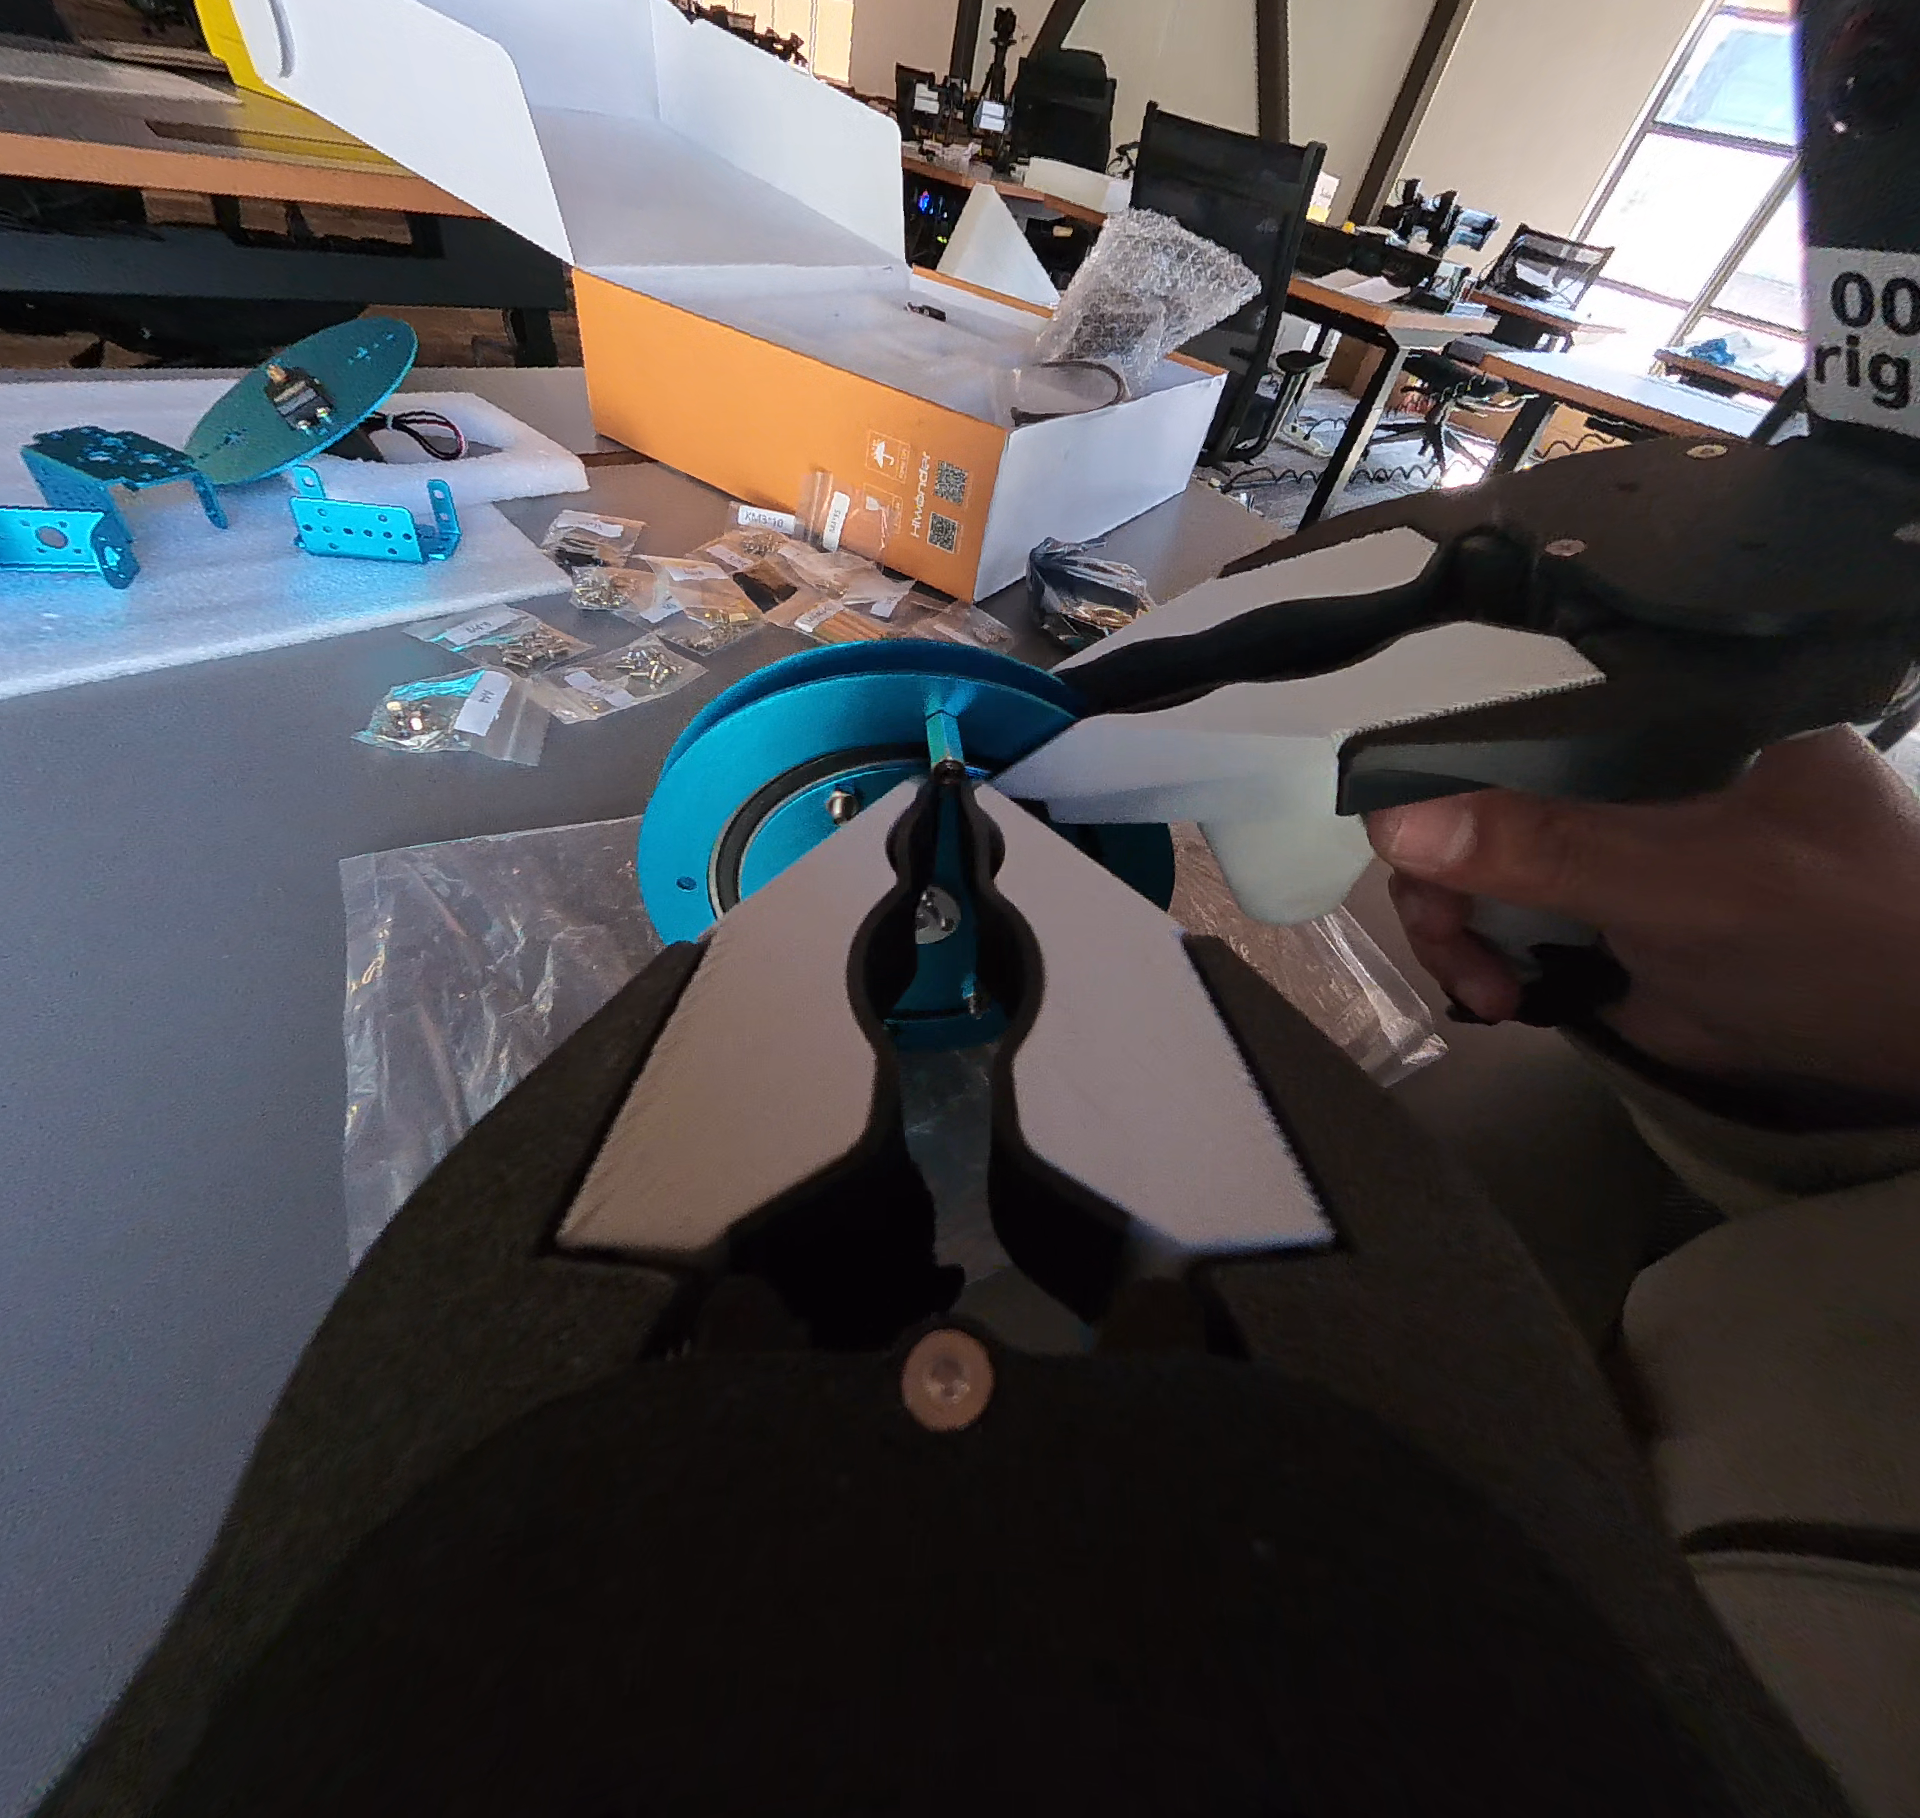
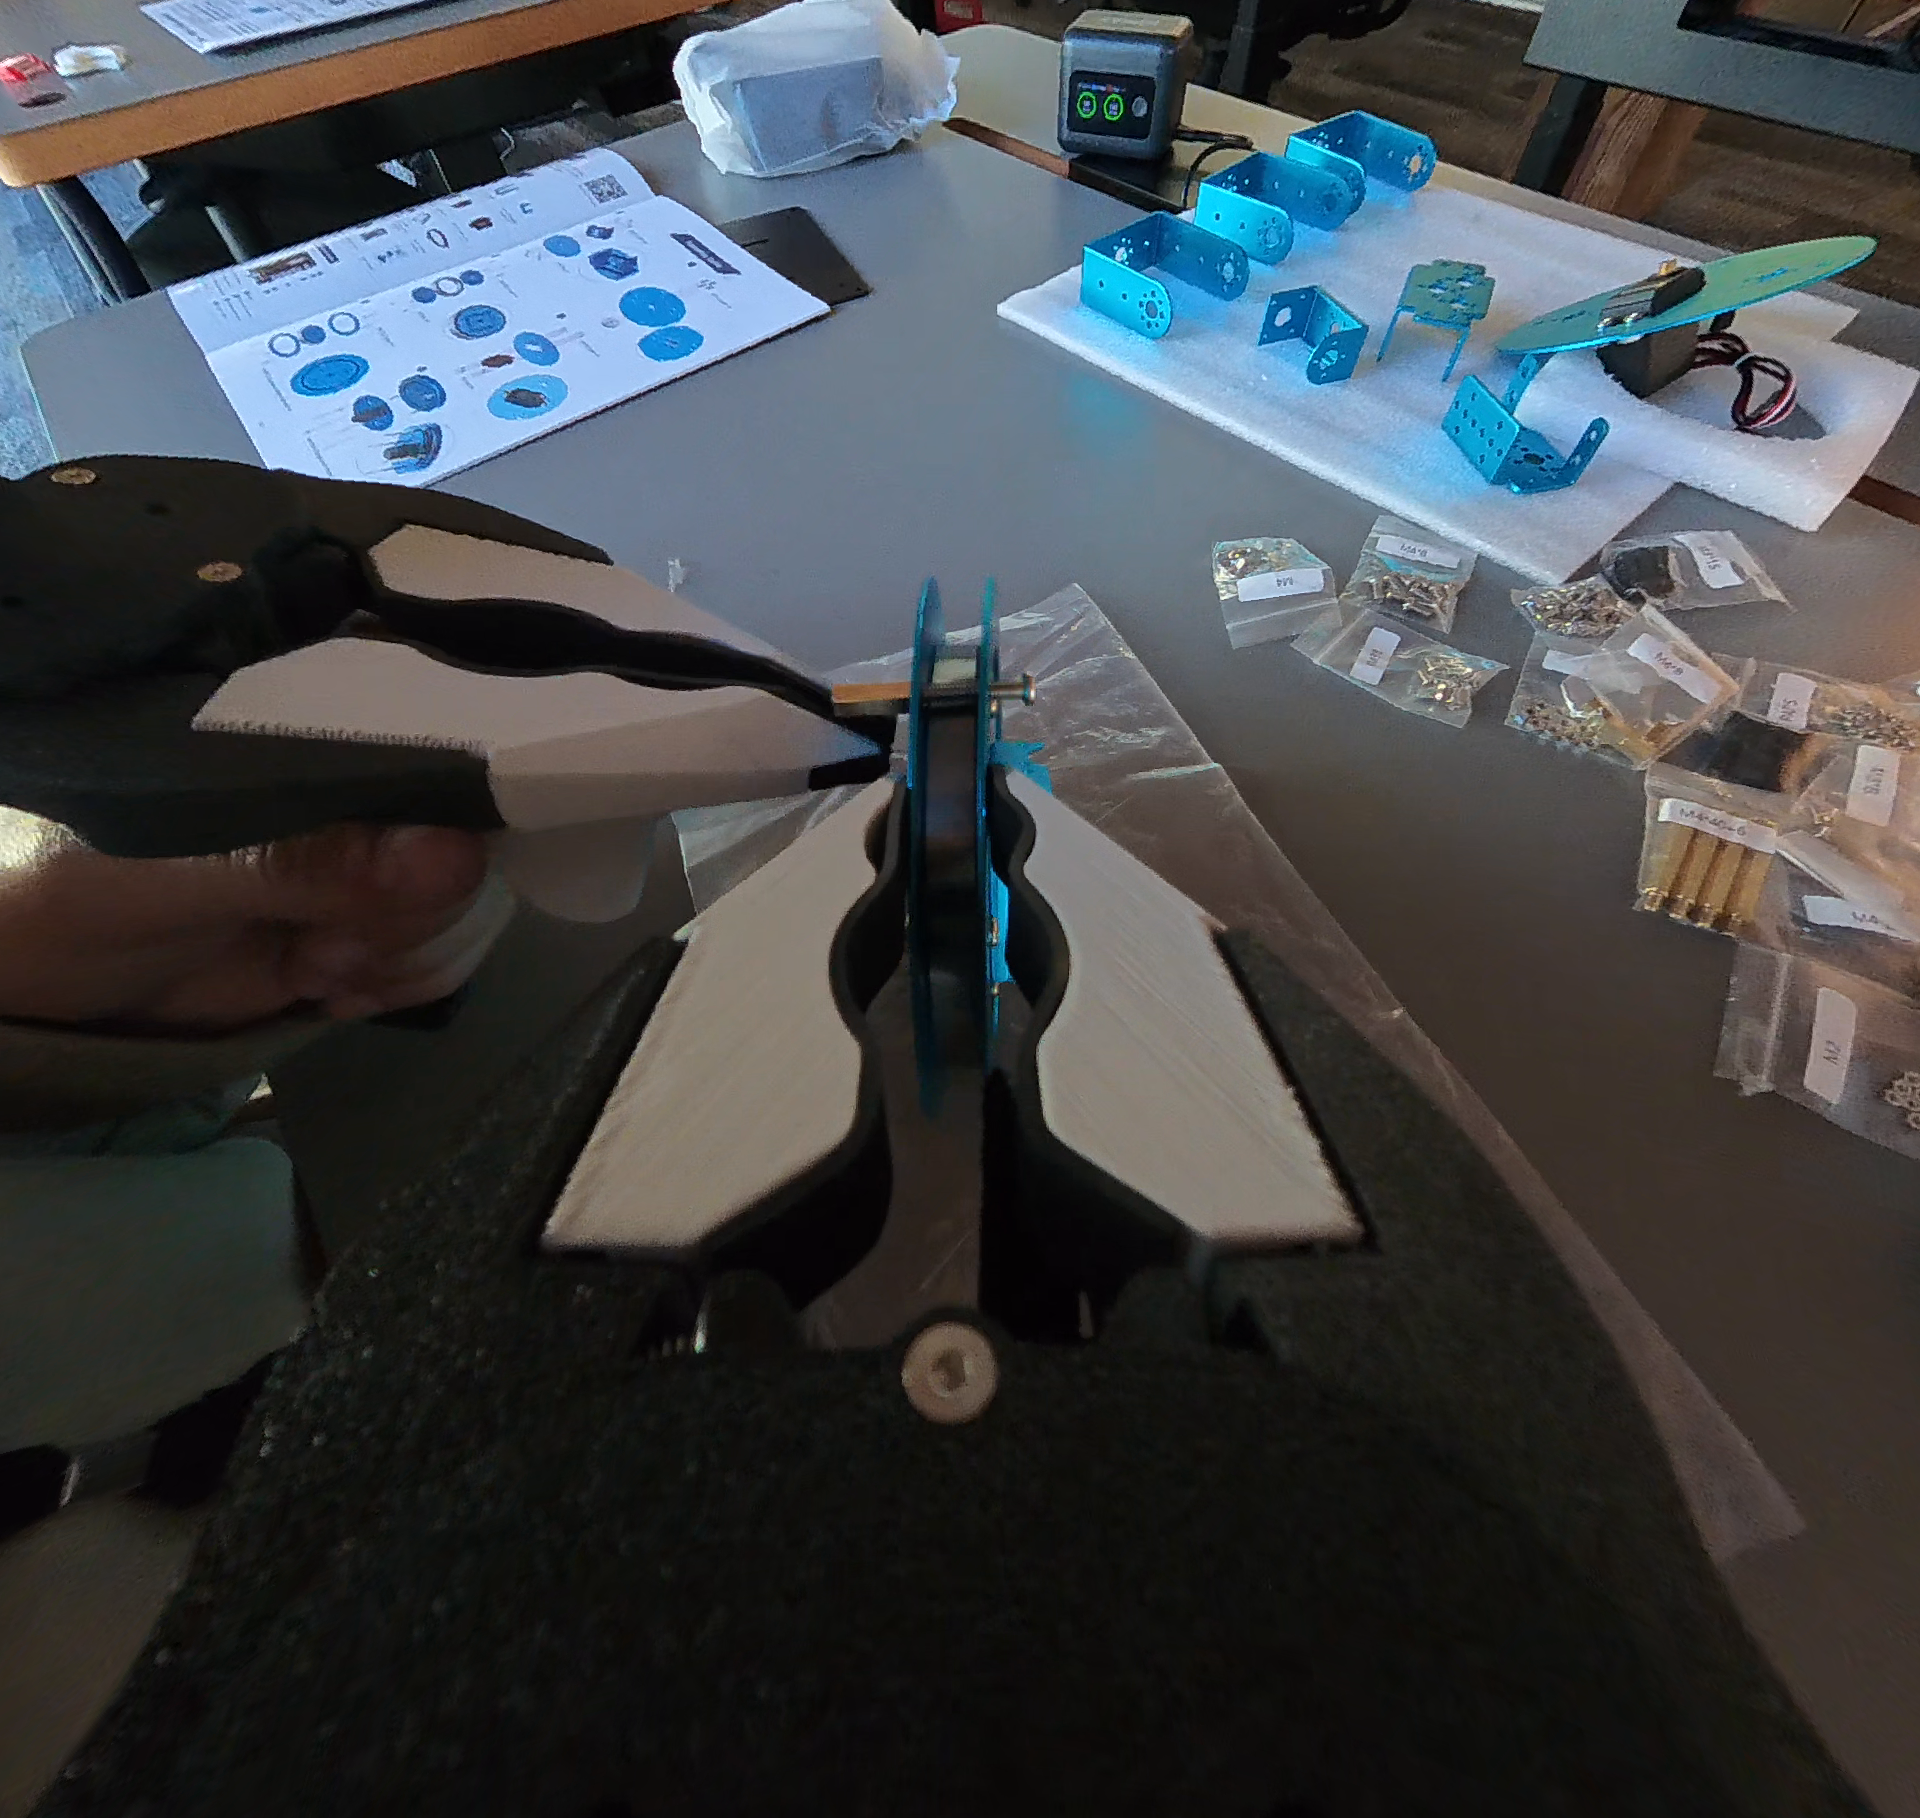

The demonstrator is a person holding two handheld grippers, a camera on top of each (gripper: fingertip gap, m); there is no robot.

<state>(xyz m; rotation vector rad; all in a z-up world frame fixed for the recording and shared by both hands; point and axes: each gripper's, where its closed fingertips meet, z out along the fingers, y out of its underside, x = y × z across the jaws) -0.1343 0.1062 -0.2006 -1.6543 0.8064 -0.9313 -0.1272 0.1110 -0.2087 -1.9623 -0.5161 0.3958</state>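
The right claw (image 2: 940, 812) is clamping shut on the edge of the blue double disc (image 2: 951, 833), holding it upright on its rim over the clear plastic sheet (image 2: 1122, 729), seemingly to keep it steady with its flat face turned toward the other claw. The left claw (image 1: 948, 781) is pinching a thin brass post (image 2: 868, 693) at its tips, nearly closed, with the post lying crosswise through the disc and a screw tip (image 2: 1018, 690) poking out the far side. Small bags of screws (image 2: 1392, 584) are lying off to the right claw's right, beyond them blue brackets (image 2: 1164, 288) on white foam (image 2: 1195, 366).
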